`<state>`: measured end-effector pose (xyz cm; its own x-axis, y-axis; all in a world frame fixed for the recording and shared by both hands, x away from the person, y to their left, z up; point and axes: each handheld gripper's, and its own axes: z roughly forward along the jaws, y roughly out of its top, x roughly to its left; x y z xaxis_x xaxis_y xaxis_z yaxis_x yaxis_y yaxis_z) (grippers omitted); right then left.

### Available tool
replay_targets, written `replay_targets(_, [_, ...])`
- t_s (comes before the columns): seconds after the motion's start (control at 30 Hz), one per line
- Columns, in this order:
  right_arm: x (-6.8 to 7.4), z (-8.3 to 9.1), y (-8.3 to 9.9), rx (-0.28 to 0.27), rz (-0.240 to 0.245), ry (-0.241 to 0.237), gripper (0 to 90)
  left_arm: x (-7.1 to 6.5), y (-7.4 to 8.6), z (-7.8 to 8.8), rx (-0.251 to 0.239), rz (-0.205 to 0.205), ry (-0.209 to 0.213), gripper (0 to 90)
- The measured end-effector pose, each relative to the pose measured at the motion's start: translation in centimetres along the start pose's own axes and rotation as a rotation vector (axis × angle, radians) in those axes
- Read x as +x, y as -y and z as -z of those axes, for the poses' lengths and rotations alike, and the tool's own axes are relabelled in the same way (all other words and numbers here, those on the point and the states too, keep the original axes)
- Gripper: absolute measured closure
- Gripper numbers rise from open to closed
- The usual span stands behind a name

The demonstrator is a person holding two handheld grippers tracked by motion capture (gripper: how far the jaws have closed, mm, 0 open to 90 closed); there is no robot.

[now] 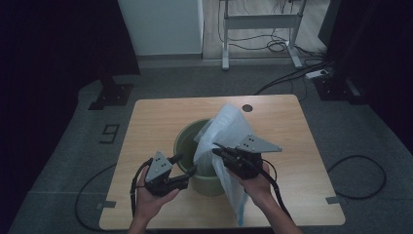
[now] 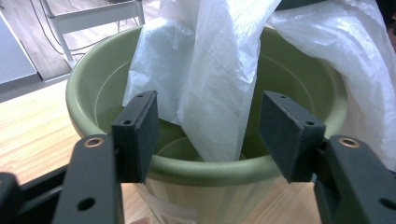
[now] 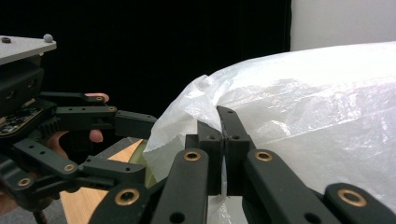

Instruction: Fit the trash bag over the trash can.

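Your right gripper [image 3: 223, 140] is clamped on the plastic bag [image 1: 229, 131]; your left gripper [image 2: 210, 135], jaws apart, straddles its hanging fold over the bin's [image 2: 88, 93] near rim.

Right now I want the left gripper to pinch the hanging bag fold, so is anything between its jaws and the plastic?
Nothing visible does. The left gripper stands open around the bag fold, with the green bucket's rim just below.

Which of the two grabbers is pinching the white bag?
The right gripper: its fingers are shut on the plastic bag. The left gripper has its fingers apart at the green bucket.
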<state>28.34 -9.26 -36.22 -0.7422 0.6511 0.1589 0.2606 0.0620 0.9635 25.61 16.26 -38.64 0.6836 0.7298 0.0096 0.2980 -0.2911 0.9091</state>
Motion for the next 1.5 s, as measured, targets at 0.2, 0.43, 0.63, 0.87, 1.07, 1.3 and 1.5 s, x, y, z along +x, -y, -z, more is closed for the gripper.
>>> replay_targets(0.2, [0.0,-0.2,0.2,-0.001,-0.002,-0.009,88.3,-0.2,-0.3,-0.8,-0.018,-0.017,-0.023,56.4])
replay_targets(0.43, [-0.1,-0.2,0.3,-0.004,-0.007,-0.015,87.1,-0.4,-0.8,-1.6,-0.006,-0.029,0.002,81.4])
replay_targets(0.63, [0.7,0.8,1.2,-0.038,0.018,-0.002,51.0,-0.3,-0.8,-2.0,0.007,-0.004,-0.015,90.0])
replay_targets(0.87, [1.8,3.2,2.8,-0.063,0.02,0.03,36.5,0.0,-0.8,-2.1,0.018,0.022,-0.042,90.0])
replay_targets(1.07, [3.5,5.7,6.4,-0.058,0.0,0.084,29.7,0.1,-0.9,-2.1,0.022,0.038,-0.044,90.0])
replay_targets(1.3, [3.7,6.5,8.9,-0.053,-0.022,0.152,28.6,0.1,-1.0,-2.1,0.02,0.037,-0.045,90.0])
replay_targets(1.5, [4.0,6.3,10.1,-0.039,-0.025,0.19,25.5,0.3,-0.9,-2.1,0.025,0.042,-0.042,90.0])
